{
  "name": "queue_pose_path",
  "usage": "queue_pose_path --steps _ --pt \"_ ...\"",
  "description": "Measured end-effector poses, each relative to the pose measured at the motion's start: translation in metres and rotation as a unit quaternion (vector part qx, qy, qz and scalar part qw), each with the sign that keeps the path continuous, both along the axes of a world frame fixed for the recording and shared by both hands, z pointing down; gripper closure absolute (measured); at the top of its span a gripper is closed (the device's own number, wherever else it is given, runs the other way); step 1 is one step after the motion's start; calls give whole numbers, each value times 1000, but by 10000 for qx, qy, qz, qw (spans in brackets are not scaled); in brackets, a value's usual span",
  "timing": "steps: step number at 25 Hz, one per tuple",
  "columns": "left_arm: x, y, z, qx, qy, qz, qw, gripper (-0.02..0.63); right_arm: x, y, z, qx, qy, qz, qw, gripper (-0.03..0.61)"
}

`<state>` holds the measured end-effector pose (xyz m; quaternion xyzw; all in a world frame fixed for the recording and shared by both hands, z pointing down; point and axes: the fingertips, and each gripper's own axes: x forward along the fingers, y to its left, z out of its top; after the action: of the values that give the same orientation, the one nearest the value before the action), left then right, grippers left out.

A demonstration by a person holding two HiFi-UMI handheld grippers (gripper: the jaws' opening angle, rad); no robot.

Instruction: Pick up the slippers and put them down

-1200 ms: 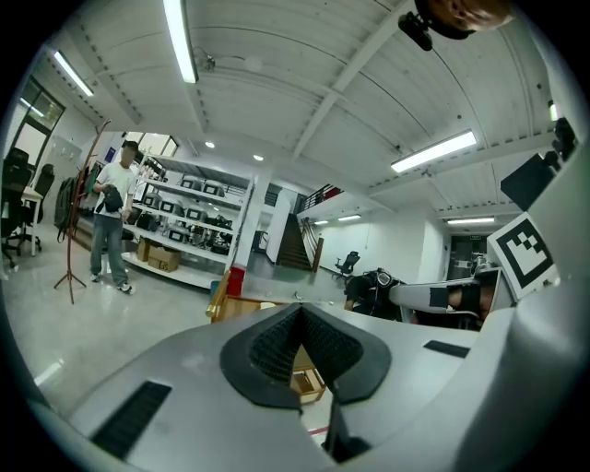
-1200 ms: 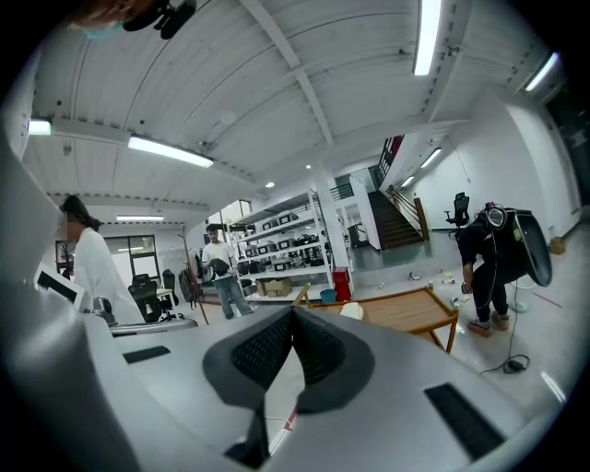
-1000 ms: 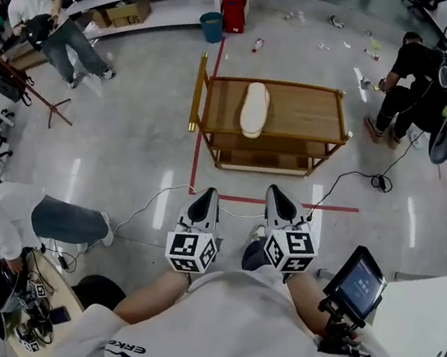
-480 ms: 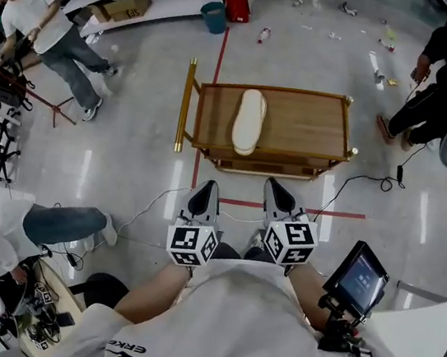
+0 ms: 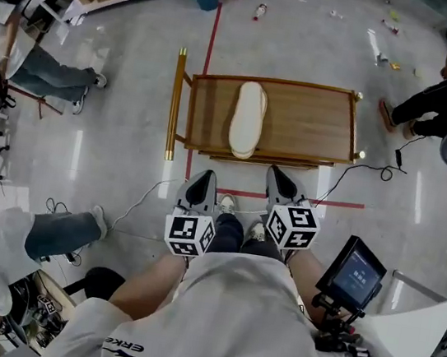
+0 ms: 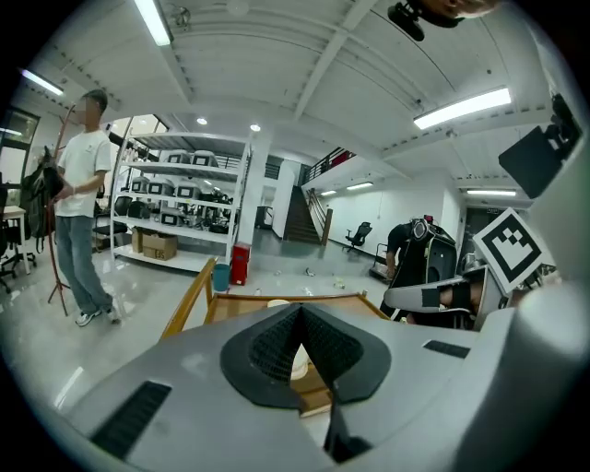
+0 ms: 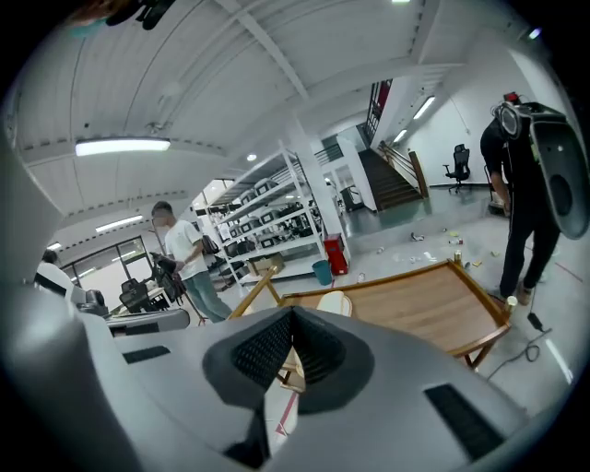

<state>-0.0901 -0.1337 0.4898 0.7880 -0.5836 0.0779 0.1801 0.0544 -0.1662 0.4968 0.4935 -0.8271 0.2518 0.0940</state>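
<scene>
Slippers [image 5: 246, 120] — closer now to left gripper [image 5: 203, 184] and right gripper [image 5: 278, 179].

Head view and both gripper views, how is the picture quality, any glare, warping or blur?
Head view: sharp, edges bowed, streaks of lamp glare on the floor, slippers evenly lit. Left gripper view: heavy fisheye, black corners, ceiling lamp washed out. Right gripper view: same warping, whole scene tilted, table still clear.
</scene>
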Motion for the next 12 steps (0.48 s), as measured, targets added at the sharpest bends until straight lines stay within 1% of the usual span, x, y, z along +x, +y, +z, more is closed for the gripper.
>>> queue_pose_path --steps 5,9,12 --pt "-7 -34 18 -118 -43 158 9998 611 -11 -33 35 -450 -103 22 9989 574" --pt "-15 -47 34 -376 -48 197 9991 612 -25 -51 62 -854 -267 -63 9960 574" --pt "-19 -59 45 -500 -52 250 9984 612 -30 -67 81 -1106 -363 -56 9932 567"
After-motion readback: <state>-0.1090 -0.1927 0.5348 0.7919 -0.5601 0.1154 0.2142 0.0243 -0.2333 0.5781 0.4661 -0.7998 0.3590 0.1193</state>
